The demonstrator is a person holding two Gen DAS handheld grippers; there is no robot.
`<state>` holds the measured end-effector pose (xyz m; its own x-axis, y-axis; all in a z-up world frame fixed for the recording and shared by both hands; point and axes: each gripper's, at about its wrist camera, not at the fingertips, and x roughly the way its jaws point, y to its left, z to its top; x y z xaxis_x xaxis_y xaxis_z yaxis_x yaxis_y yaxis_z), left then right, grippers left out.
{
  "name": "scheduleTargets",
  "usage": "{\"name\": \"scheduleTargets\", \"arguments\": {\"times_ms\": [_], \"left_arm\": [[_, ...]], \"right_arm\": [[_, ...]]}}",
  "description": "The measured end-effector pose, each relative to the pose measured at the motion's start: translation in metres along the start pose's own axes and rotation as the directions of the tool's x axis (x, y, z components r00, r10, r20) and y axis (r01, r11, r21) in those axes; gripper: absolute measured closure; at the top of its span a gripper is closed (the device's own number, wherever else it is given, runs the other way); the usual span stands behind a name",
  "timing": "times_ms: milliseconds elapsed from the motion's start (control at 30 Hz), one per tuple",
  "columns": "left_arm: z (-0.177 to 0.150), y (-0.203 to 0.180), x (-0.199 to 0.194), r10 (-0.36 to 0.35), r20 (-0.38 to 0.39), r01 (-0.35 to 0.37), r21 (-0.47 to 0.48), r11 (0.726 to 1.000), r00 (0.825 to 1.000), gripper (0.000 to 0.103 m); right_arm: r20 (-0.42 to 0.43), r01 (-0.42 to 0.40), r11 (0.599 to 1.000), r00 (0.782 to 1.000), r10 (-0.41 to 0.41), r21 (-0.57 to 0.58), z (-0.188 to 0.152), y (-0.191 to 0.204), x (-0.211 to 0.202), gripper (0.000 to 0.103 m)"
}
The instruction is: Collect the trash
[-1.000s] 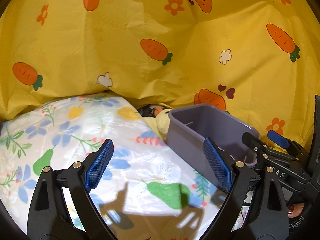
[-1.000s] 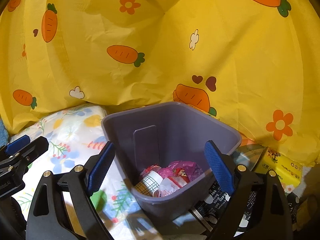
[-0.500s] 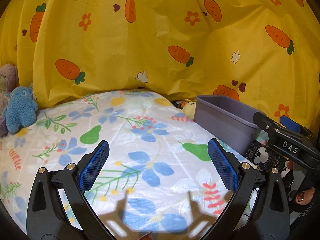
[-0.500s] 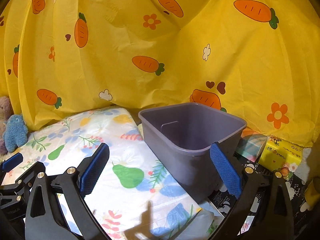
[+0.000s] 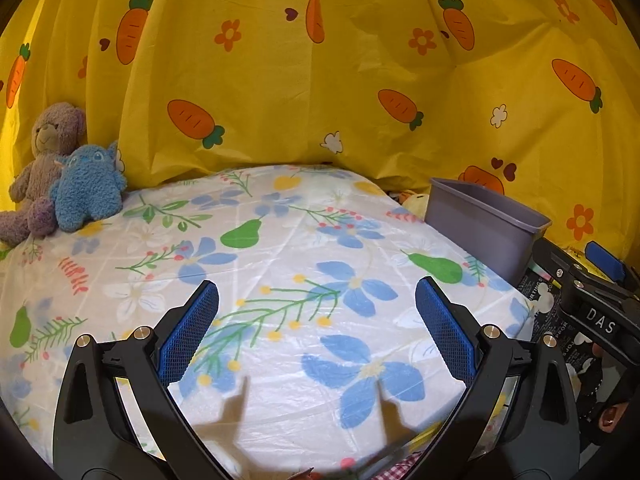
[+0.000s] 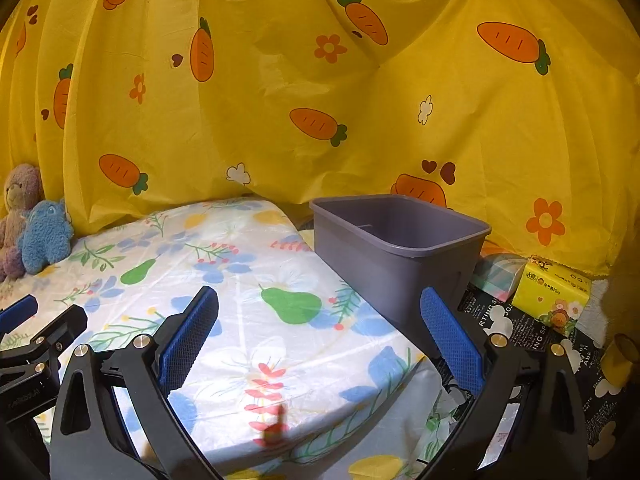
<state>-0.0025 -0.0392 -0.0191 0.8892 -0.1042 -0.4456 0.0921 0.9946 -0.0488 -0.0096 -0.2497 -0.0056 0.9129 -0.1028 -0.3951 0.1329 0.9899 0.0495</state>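
Note:
A grey-purple bin (image 6: 400, 264) stands at the right end of the floral-covered table (image 6: 240, 264), and its inside is hidden from this angle. In the left wrist view the bin (image 5: 484, 220) sits far right beyond the table (image 5: 280, 248). My left gripper (image 5: 316, 292) hovers open over the tablecloth with nothing between its blue pads. My right gripper (image 6: 319, 296) is open too and holds nothing, with the bin just beyond its right finger (image 6: 448, 332). No loose trash shows on the tablecloth.
A brown bear (image 5: 48, 140) and a blue plush (image 5: 88, 188) sit at the table's far left. A yellow carrot-print curtain (image 6: 320, 100) closes off the back. A yellow tissue pack (image 6: 552, 292) lies on a black printed surface (image 6: 500, 320) right of the bin.
Both grippers have drawn back from the bin and swung left, jaws a little wider. The trash inside the bin has dropped out of sight. The plush toys came into view.

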Motion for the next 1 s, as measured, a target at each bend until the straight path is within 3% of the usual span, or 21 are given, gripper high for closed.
{"name": "scheduleTargets", "arguments": {"times_ms": [500,1000], "left_arm": [[-0.006,0.015,-0.014,0.043,0.010,-0.043,-0.037,0.998,0.999,0.006],[-0.004,0.005,-0.019,0.031,0.018,-0.030,-0.023,0.999,0.999,0.006]], "right_arm": [[0.023,-0.057,0.998,0.998,0.058,-0.036,-0.005,0.026,-0.020,0.006],[0.024,-0.063,0.998,0.998,0.063,-0.026,-0.006,0.024,-0.020,0.006]]}}
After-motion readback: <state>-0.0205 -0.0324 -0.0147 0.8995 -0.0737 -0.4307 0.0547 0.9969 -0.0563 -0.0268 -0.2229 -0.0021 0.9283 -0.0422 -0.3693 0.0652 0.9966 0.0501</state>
